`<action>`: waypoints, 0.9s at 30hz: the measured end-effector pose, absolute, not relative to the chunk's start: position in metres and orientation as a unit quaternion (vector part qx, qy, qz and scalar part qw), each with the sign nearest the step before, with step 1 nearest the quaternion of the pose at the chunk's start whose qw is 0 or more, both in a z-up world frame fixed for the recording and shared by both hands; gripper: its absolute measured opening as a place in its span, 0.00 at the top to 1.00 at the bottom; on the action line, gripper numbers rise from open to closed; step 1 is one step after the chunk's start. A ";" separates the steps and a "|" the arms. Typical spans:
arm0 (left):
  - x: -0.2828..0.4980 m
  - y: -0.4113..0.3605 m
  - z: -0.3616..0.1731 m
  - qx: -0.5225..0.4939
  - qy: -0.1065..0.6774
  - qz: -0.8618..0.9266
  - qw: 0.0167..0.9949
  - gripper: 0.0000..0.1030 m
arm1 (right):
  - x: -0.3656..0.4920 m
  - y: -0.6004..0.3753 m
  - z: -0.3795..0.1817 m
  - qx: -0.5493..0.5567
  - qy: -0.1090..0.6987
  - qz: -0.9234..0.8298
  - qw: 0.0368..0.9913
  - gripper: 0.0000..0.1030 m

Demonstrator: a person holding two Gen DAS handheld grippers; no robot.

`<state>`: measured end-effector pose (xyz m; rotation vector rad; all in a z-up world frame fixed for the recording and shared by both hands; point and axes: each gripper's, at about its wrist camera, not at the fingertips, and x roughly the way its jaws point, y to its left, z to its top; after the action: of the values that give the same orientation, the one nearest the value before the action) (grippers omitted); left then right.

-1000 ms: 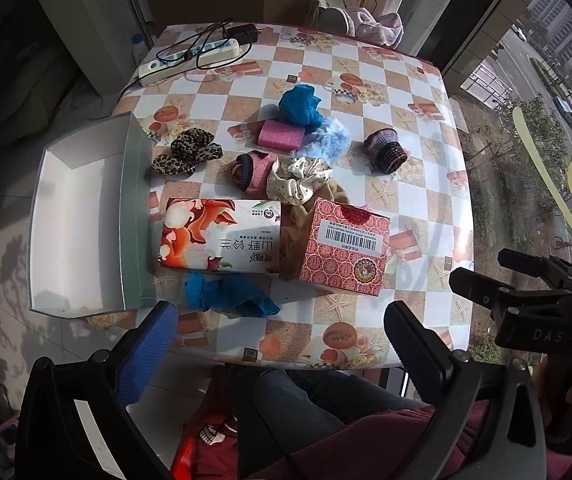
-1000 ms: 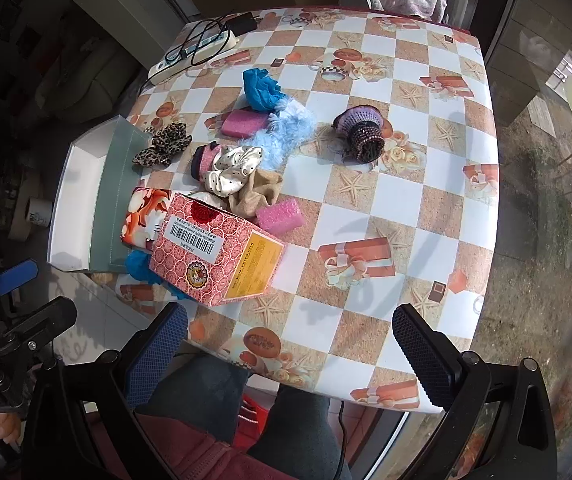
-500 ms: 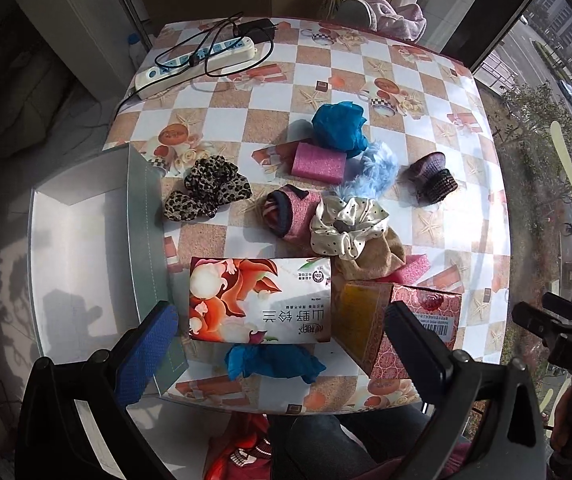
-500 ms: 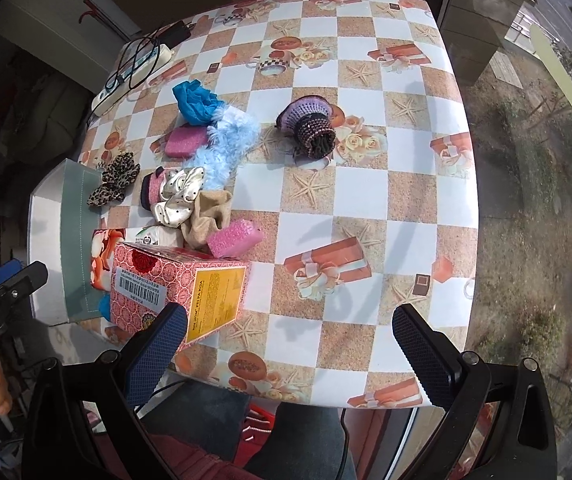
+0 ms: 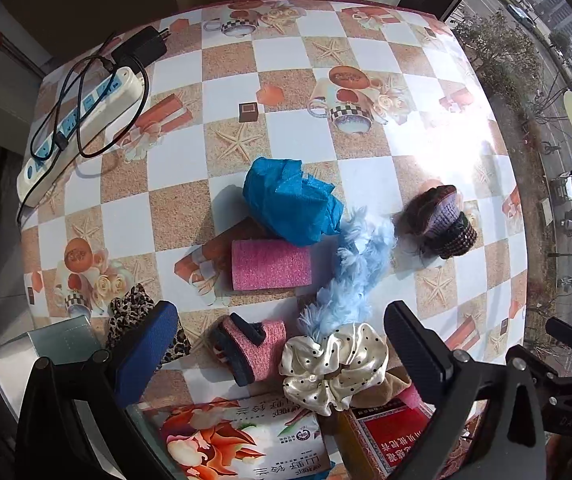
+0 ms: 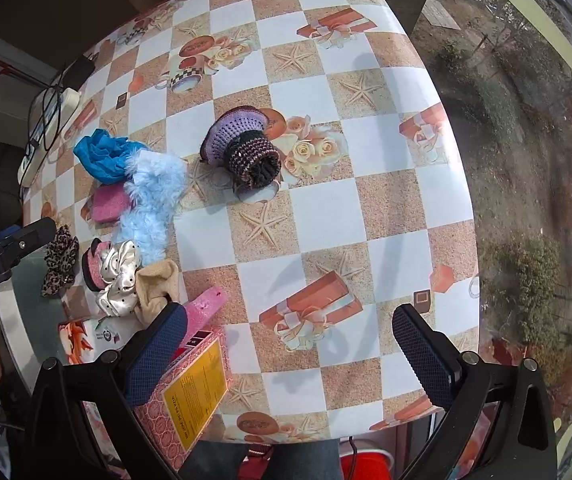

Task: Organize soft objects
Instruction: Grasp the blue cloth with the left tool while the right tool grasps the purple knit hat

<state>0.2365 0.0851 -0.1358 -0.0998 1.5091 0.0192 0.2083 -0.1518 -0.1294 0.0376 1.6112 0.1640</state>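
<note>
While both hand-held grippers (image 5: 282,344) (image 6: 286,350) gape empty, a glossy dotted satin scrunchie (image 5: 334,368) beside fluffy blue fur (image 5: 354,264).

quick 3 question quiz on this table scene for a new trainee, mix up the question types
1. True or false: the left tool is shut on the cream polka-dot scrunchie.
2. Multiple choice: what touches the blue crumpled cloth on its near side? A) the power strip B) the pink sponge block C) the leopard scrunchie
3. Fill in: the purple knitted piece lies apart from the pile, on the ____ tablecloth.

Key: 1 false, its jaws stand open and hold nothing. 2 B. 3 checkered.
</note>
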 end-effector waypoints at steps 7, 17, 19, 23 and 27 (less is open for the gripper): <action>0.285 0.086 -0.178 -0.066 0.693 0.028 0.717 0.00 | 0.255 -0.122 -0.163 0.012 0.720 0.070 0.690 0.00; 0.308 0.104 -0.222 -0.102 0.716 0.061 0.687 0.30 | 0.302 -0.105 -0.212 0.024 0.722 0.053 0.690 0.00; 0.308 0.106 -0.232 -0.107 0.728 0.063 0.674 0.35 | 0.305 -0.100 -0.219 0.020 0.724 0.057 0.687 0.00; 0.304 0.104 -0.242 -0.117 0.733 0.051 0.668 0.59 | 0.303 -0.097 -0.233 0.029 0.741 0.068 0.667 0.31; 0.299 0.103 -0.227 -0.108 0.708 0.046 0.696 0.70 | 0.296 -0.097 -0.225 0.024 0.728 0.071 0.681 0.43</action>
<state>0.2988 0.1025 -0.2274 -0.2415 1.5795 0.1019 0.2962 -0.0974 -0.2247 0.0550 1.6340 0.1600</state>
